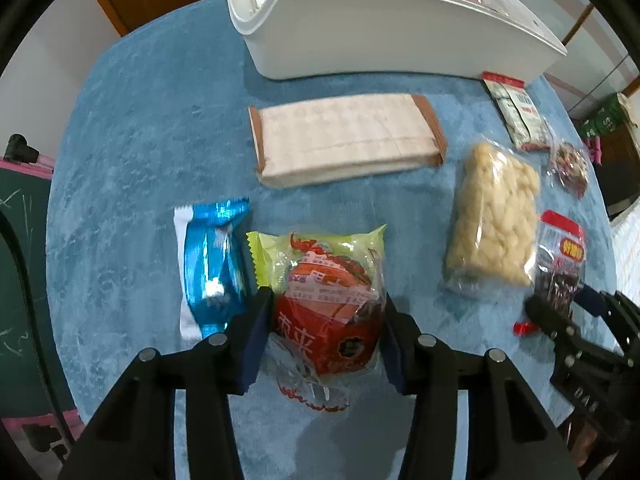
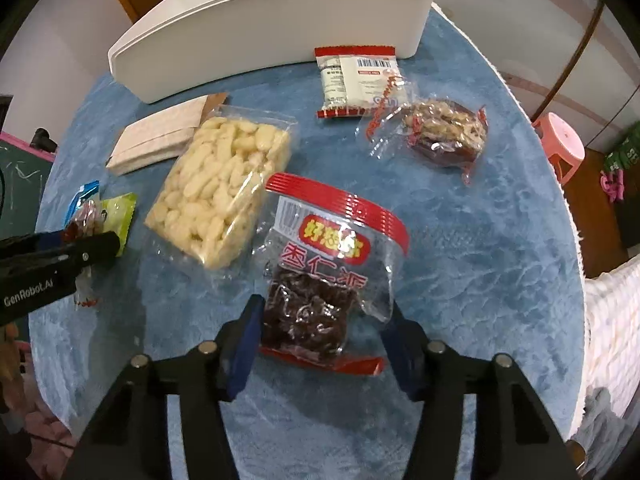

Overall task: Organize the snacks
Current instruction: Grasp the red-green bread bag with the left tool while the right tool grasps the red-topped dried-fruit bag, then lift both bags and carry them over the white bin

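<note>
My left gripper (image 1: 326, 320) is shut on a green-and-red wrapped pastry (image 1: 324, 296), its pads pressing both sides. A blue foil snack (image 1: 210, 268) lies just left of it. My right gripper (image 2: 326, 324) is shut on a clear red-topped bag of dark dates (image 2: 320, 280). A white bin (image 1: 384, 28) with several snacks inside stands at the table's far side; it also shows in the right wrist view (image 2: 272, 24). The right gripper also appears in the left wrist view (image 1: 556, 312), and the left gripper in the right wrist view (image 2: 108, 246).
On the blue cloth (image 1: 132, 152) lie a flat wafer pack (image 1: 344, 140), a bag of pale puffs (image 2: 220, 184), a red-edged white sachet (image 2: 356, 80) and a clear pack of walnut dates (image 2: 444, 132). A pink stool (image 2: 560, 144) stands beyond the table's right edge.
</note>
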`<state>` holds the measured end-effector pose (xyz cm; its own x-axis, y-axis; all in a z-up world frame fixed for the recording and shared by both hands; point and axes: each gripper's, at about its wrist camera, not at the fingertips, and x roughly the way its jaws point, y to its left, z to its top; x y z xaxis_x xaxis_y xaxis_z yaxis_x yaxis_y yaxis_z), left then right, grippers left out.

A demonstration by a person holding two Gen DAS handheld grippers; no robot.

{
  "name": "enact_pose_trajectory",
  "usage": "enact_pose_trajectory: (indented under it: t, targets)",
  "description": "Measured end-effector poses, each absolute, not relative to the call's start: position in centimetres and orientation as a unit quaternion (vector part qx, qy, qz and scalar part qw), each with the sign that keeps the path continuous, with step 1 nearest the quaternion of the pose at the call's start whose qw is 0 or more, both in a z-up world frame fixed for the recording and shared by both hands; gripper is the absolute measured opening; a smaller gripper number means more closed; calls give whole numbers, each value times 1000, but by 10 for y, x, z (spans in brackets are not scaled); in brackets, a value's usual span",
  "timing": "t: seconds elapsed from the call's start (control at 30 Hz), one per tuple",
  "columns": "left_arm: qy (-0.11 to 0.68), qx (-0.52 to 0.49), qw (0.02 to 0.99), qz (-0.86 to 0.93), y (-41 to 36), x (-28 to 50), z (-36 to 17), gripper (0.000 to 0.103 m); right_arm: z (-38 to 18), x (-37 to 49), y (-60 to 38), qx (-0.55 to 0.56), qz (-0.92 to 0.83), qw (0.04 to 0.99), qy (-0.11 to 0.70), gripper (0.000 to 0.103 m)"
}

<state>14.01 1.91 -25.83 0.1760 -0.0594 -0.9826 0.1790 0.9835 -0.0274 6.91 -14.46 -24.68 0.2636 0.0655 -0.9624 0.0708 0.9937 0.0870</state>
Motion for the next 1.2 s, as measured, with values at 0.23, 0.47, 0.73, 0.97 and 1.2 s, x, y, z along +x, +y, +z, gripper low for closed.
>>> enact_pose_trajectory:
  t: [0.23, 0.47, 0.73, 0.97, 1.2]
  targets:
    - [631, 41, 770, -85, 15, 110, -234, 47, -235, 49, -161, 84, 8, 793, 603, 52]
    - [605, 33, 790, -99, 8, 95, -195, 47, -208, 29, -174, 91, 15, 815, 572, 50]
    - [565, 22, 816, -122, 1, 84, -138, 47, -161, 29, -179, 97, 18, 848, 521, 50]
    - [547, 19, 827, -130, -5, 90, -114, 47, -142, 30, -178, 96, 23, 861, 499, 50]
    - [531, 21, 838, -126, -4, 100, -95, 47, -127, 37, -181, 101, 26, 870, 481, 49]
